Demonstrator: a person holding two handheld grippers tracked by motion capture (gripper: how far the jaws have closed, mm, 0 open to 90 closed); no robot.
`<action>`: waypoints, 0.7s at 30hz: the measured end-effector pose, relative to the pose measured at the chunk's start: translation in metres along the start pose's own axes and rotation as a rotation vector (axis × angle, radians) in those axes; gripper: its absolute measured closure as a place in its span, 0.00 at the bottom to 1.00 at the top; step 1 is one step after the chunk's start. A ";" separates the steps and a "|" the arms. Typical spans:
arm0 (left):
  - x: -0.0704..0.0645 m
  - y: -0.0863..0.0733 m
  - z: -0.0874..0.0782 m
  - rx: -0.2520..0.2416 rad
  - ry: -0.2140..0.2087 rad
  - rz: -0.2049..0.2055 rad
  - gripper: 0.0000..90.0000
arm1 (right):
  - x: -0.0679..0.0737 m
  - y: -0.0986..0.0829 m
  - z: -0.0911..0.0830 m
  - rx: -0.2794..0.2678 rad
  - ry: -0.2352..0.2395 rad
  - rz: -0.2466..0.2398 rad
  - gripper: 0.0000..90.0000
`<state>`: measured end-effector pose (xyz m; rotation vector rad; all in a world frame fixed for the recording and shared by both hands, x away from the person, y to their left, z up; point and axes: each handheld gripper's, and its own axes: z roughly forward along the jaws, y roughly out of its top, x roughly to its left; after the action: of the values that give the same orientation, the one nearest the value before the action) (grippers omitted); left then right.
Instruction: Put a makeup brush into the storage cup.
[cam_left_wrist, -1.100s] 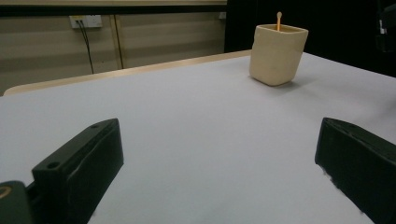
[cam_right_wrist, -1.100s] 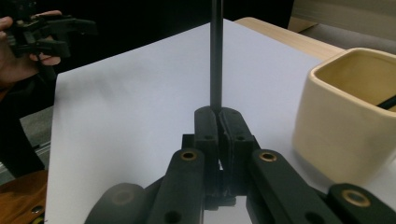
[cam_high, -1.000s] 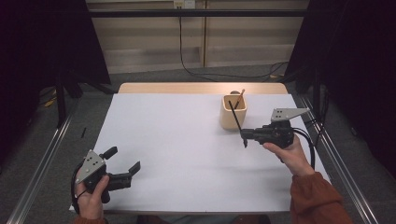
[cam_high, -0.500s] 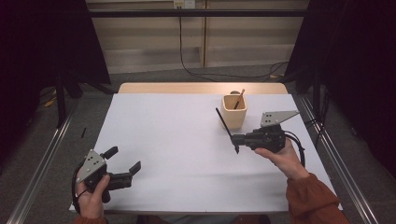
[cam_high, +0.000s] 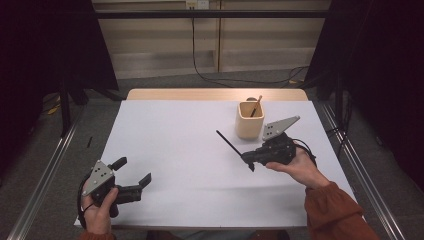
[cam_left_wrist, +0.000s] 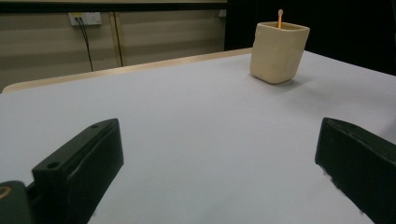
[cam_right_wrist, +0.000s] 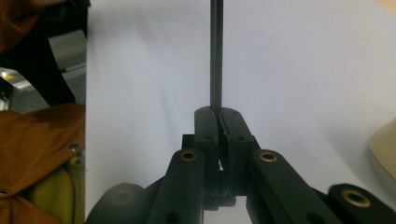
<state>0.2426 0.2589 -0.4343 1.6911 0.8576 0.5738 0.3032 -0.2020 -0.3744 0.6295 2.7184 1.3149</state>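
My right gripper (cam_high: 250, 160) is shut on a thin black stick (cam_high: 229, 141), held above the white table to the lower left of a cream cup (cam_high: 249, 120). In the right gripper view the black stick (cam_right_wrist: 215, 51) runs straight up from the closed right gripper (cam_right_wrist: 218, 114). A wooden stick (cam_high: 256, 106) stands inside the cup. My left gripper (cam_high: 132, 171) rests open at the table's near left corner. In the left gripper view its jaws stand wide apart with nothing between them, and the cream cup (cam_left_wrist: 279, 52) with the wooden stick (cam_left_wrist: 279, 17) stands far off.
A white sheet (cam_high: 190, 150) covers the table, with a wooden edge (cam_high: 215, 94) at the back. Metal rails (cam_high: 45, 175) run along both sides. An orange sleeve (cam_right_wrist: 37, 154) shows at the left of the right gripper view.
My right gripper has carried the black stick away from the cup, down and to the left, tilting it lower. The left gripper has stayed put.
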 end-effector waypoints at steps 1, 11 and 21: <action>0.000 0.000 0.000 0.001 0.000 0.001 0.01 | 0.000 0.001 0.001 0.023 0.002 -0.009 0.96; 0.000 0.000 0.000 0.000 -0.002 -0.002 0.01 | 0.003 0.015 0.012 0.166 0.017 -0.055 0.96; -0.001 0.000 0.001 0.002 -0.009 0.002 0.01 | 0.003 0.020 0.031 0.366 0.011 -0.086 0.96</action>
<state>0.2426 0.2579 -0.4344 1.6957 0.8503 0.5666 0.3145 -0.1670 -0.3786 0.5182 2.9815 0.8093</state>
